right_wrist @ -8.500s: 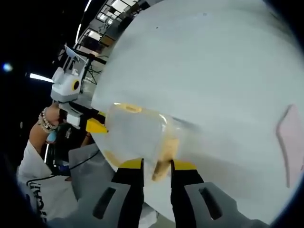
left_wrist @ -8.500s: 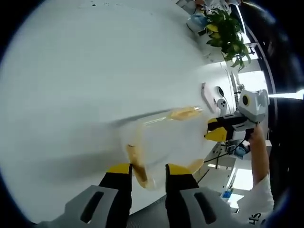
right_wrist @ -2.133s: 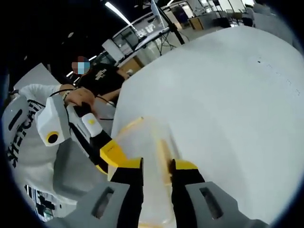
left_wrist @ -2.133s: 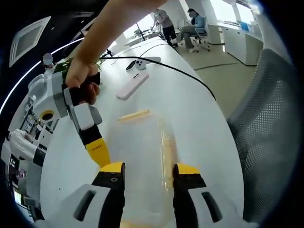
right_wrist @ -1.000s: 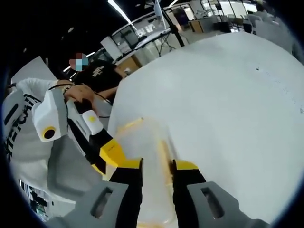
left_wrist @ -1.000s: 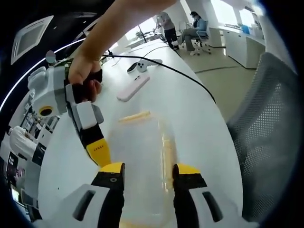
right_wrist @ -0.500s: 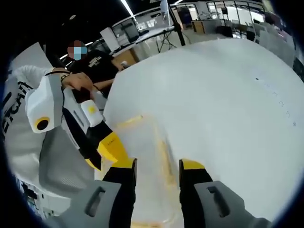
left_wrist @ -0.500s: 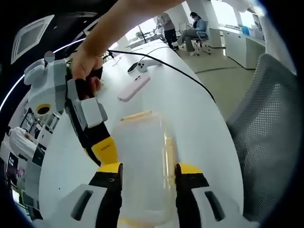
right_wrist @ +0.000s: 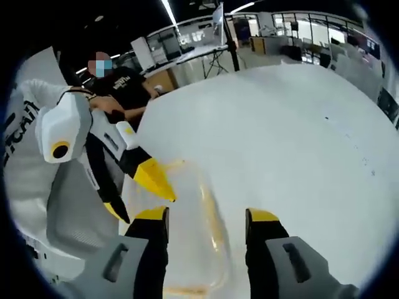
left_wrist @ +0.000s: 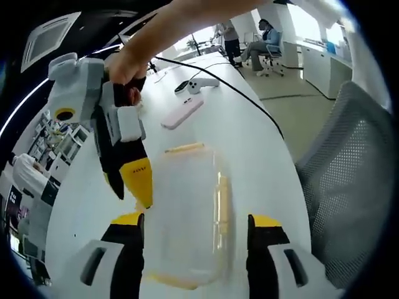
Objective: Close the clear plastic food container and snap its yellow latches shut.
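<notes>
The clear plastic container [left_wrist: 187, 212] lies on the white table [left_wrist: 262, 143] with its lid on. Yellow latches [left_wrist: 222, 202] run along its sides and ends. My left gripper [left_wrist: 196, 221] is open, its jaws straddling the container's near end with a gap on each side. The right gripper [left_wrist: 131, 190], held by a hand, reaches in from the upper left, its yellow tip at the container's left edge. In the right gripper view the container [right_wrist: 187, 249] sits between the wide-open jaws of my right gripper [right_wrist: 207, 216]. The left gripper [right_wrist: 134, 193] stands open beside it.
A pinkish-white remote [left_wrist: 182, 112], a white controller [left_wrist: 199, 84] and a black cable [left_wrist: 249, 106] lie farther along the table. A grey mesh chair [left_wrist: 349, 187] stands past the table's right edge. A person in a black shirt [right_wrist: 121, 87] sits behind the table.
Over the last second both grippers' jaws have spread wide, off the container's sides. The right gripper has risen and shifted along the container's left edge.
</notes>
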`<state>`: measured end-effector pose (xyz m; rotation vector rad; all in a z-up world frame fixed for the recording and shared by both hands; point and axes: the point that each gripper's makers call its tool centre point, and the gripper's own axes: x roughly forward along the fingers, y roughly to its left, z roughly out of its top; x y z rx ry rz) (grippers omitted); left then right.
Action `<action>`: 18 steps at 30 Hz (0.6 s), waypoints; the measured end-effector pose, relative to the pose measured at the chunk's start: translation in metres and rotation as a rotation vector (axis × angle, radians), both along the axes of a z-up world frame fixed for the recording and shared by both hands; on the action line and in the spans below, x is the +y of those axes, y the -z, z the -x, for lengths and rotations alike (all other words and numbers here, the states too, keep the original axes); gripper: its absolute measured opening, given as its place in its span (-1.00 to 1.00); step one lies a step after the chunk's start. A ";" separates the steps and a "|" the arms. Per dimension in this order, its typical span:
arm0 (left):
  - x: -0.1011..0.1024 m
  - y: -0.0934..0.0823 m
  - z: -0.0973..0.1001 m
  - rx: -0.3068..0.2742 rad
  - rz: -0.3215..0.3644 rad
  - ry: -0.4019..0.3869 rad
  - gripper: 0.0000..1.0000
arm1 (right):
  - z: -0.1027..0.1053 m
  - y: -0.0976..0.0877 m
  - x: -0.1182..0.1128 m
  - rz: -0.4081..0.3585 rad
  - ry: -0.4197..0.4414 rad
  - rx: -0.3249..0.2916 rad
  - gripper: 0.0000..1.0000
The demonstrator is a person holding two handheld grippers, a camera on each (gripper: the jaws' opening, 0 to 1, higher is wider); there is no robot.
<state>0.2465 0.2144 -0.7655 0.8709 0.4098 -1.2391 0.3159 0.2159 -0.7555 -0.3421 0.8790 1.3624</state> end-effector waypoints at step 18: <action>0.026 -0.016 -0.032 0.068 0.063 -0.177 0.61 | 0.015 -0.012 -0.030 -0.027 0.082 -0.144 0.22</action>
